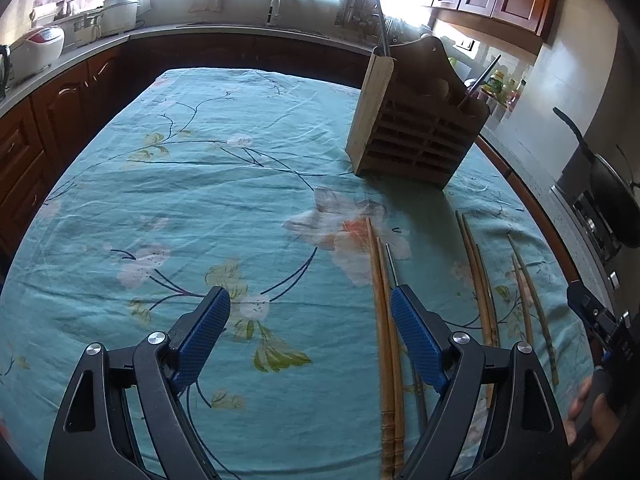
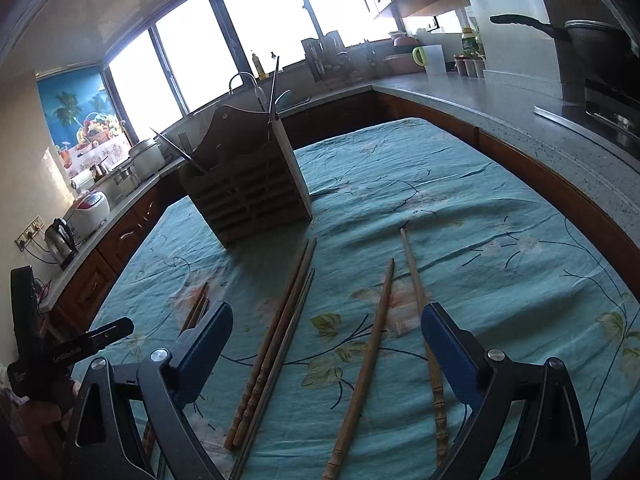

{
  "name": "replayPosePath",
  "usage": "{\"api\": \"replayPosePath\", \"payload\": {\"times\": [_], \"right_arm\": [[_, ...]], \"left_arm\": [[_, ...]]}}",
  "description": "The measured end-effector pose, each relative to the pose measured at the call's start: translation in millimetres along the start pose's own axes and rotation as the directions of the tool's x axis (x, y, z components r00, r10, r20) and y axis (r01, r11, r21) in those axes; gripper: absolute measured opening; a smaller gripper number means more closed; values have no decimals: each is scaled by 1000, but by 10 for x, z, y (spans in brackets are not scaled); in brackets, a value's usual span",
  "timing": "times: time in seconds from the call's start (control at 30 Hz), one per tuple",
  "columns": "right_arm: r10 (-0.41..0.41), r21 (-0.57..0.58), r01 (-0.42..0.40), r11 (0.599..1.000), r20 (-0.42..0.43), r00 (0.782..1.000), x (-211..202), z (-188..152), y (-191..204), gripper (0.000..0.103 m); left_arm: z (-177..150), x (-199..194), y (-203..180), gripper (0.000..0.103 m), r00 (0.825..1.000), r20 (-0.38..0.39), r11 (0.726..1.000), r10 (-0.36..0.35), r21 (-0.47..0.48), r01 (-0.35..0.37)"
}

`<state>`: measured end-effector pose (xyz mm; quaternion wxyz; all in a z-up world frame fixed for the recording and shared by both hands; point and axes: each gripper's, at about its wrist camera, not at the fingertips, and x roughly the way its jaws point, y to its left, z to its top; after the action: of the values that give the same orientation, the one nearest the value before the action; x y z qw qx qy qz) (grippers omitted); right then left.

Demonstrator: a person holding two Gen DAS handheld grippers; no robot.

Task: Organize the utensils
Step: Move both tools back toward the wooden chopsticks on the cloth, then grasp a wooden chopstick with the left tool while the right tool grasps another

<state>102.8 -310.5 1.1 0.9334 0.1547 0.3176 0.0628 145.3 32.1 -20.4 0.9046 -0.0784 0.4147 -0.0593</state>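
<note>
From the left wrist camera, the left gripper (image 1: 310,300) hovered over the teal floral tablecloth (image 1: 192,184), its blue-padded fingers (image 1: 204,332) spread wide apart and holding nothing. Just inside the right finger lay a pair of light wooden chopsticks with turned handles (image 1: 386,344), and a thin metal chopstick (image 1: 393,266) poked out from beneath that finger's tip. Further right, more wooden chopsticks (image 1: 482,280) were laid lengthwise on the cloth. The slatted wooden utensil holder (image 1: 412,132) stood upright at the far right of the table, with metal utensils sticking out of its top. At the right edge, part of the right gripper (image 1: 596,312) showed.

Over to the right wrist camera: the right gripper (image 2: 326,312) also hung above the cloth (image 2: 500,220), fingers (image 2: 452,352) well apart and empty. Between them lay a touching pair of brown wooden chopsticks (image 2: 276,340) with a grey metal chopstick (image 2: 280,368) alongside, plus two separate wooden chopsticks (image 2: 368,360) angled apart. The utensil holder (image 2: 248,192) sat beyond them, left of centre.
</note>
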Motion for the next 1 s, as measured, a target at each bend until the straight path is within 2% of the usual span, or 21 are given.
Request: {"api": "replayPosePath", "payload": {"times": [0.2,0.3,0.53,0.63,0.77,0.9,1.0], "right_arm": [[-8,-9,8,1000,-28,1000,74,-18,6,92],[-5,-9,5,1000,-51,999,141,-8,7,85],[8,-31,-11,999,-102,995,432,160,97,58],[8,-39,-13,999,-125,992,619,249,142,49],[6,-39,-13,999,-174,985,910,353,151,31],[-9,-33,2,999,-204,979,1128,423,138,25],[-11,-31,4,1000,-229,973,1259,452,145,20]], "left_arm": [[5,89,-36,84,1000,-28,1000,5,8,-5],[44,144,-47,84,999,-42,1000,1,7,0],[257,379,-125,80,996,-92,1000,-12,27,14],[379,541,-194,73,992,-126,998,-10,55,17],[502,736,-298,63,986,-163,995,-26,88,41],[577,901,-397,42,980,-195,991,-32,120,57],[599,999,-448,33,976,-216,988,-34,138,65]]}}
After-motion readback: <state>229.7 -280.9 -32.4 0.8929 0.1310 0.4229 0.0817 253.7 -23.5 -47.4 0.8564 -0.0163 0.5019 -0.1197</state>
